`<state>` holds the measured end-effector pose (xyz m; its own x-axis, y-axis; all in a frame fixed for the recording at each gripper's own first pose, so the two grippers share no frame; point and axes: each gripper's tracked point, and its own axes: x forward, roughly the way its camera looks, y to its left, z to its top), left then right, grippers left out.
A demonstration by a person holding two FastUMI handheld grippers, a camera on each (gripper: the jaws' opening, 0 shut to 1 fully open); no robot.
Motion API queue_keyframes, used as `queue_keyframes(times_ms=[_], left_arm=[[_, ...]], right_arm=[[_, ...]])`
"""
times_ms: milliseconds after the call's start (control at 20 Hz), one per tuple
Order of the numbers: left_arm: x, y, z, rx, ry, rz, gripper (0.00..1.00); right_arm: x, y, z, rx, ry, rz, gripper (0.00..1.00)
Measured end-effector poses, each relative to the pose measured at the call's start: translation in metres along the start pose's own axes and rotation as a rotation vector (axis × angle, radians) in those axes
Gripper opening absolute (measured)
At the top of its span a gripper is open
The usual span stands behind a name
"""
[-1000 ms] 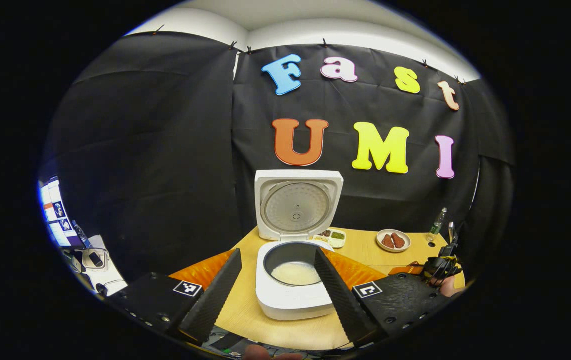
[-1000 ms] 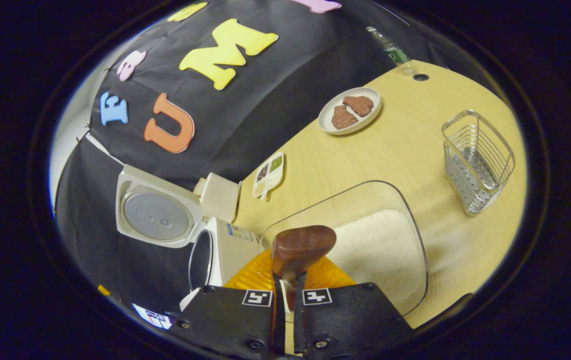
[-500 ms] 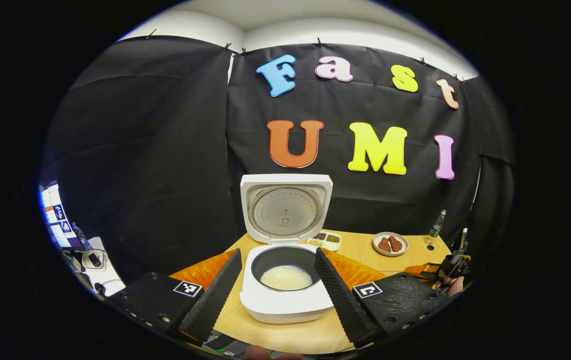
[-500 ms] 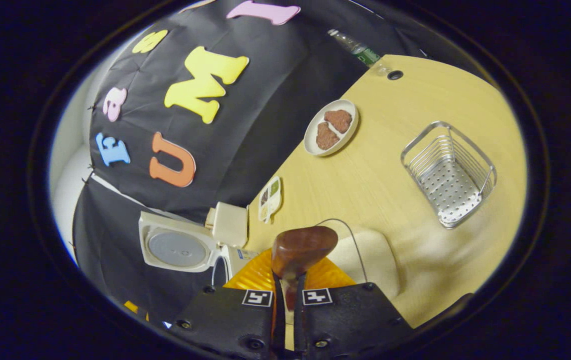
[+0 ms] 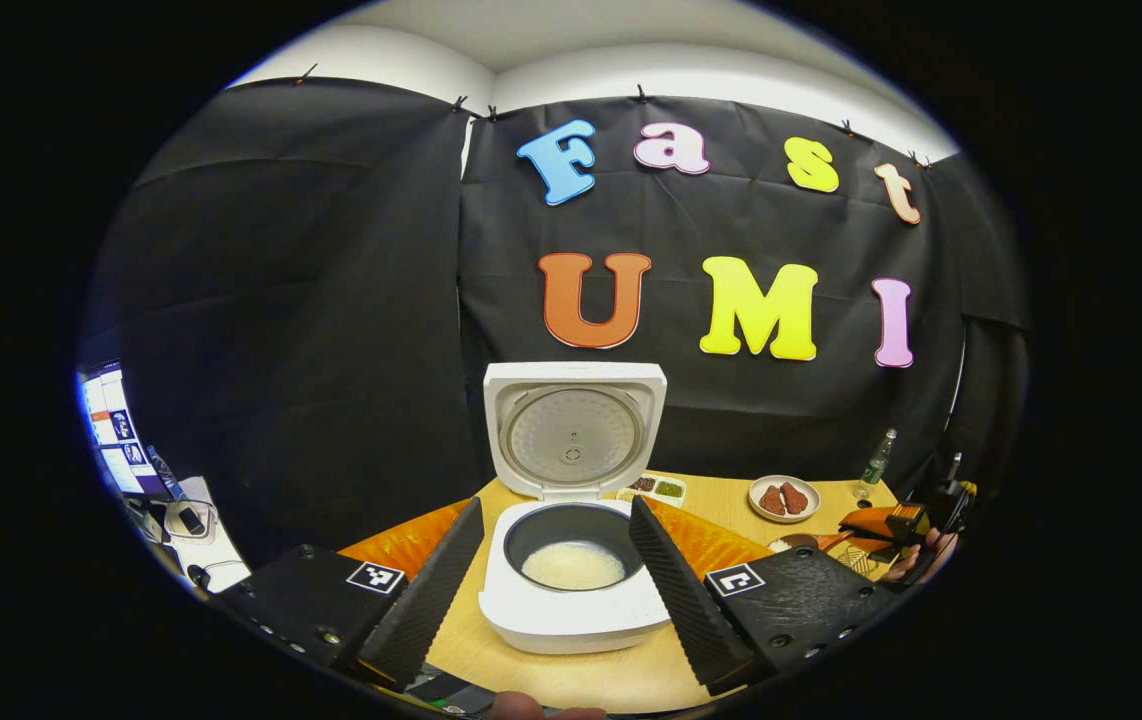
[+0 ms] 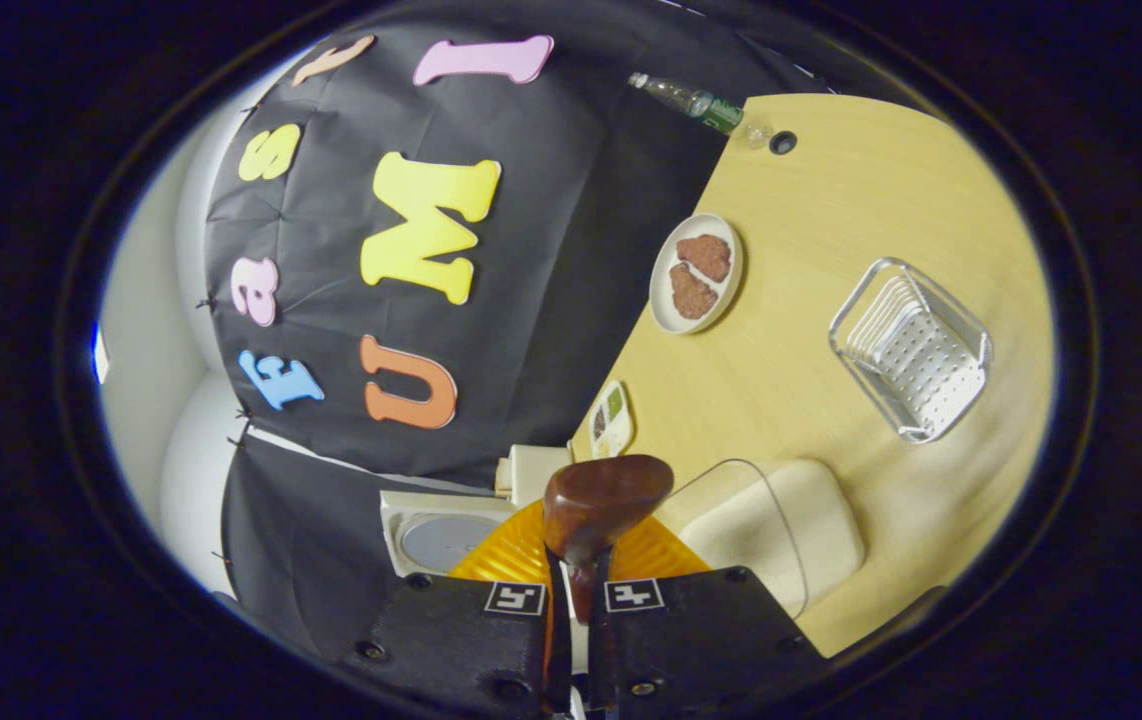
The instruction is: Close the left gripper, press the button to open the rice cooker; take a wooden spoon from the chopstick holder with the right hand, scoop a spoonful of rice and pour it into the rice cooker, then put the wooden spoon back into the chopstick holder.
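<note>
The rice cooker (image 5: pixel 571 540) stands open at lower centre of the left gripper view, lid upright and rice already in the pot, so the step in hand looks like the last one: returning the wooden spoon (image 6: pixel 603 497) to the chopstick holder (image 6: pixel 913 350).

The right claw (image 6: pixel 576 600) is clamped tight on the spoon's handle at the bottom centre of the right gripper view, with the dark bowl of the spoon sticking up just above the fingers. The holder, a wire basket, sits at the right of that frame on the bare tabletop (image 6: pixel 811 200), well apart from the spoon, with the clear rice tray (image 6: pixel 771 520) between them at lower right.

To do this well, I would carry the spoon over the tray rather than through it, tip it upright above the holder's open mouth, and lower it before letting go; the light basket could tip if nudged on its rim.

The left claw (image 5: pixel 556 560) hangs wide open and empty, its fingers framing the cooker.
</note>
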<state>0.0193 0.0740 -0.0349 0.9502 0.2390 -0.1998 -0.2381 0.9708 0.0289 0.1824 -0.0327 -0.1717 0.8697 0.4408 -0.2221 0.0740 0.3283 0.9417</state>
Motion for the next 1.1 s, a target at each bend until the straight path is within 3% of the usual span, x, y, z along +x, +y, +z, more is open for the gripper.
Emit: queue_keyframes(times_ms=[450,750,950,1100], left_arm=[[-0.028,0.037,-0.01,-0.03,-0.03,-0.006,0.94],[-0.044,0.068,-0.024,-0.078,-0.034,-0.013,0.94],[-0.047,0.077,-0.023,-0.088,-0.047,-0.022,0.94],[-0.05,0.08,-0.021,-0.128,-0.045,-0.024,0.94]], right_arm=[[0.077,0.113,-0.08,-0.132,0.134,0.101,0.08],[0.141,0.125,-0.132,-0.282,0.186,0.031,0.11],[0.163,0.121,-0.144,-0.486,0.163,-0.047,0.08],[0.17,0.128,-0.154,-0.624,0.144,-0.061,0.11]])
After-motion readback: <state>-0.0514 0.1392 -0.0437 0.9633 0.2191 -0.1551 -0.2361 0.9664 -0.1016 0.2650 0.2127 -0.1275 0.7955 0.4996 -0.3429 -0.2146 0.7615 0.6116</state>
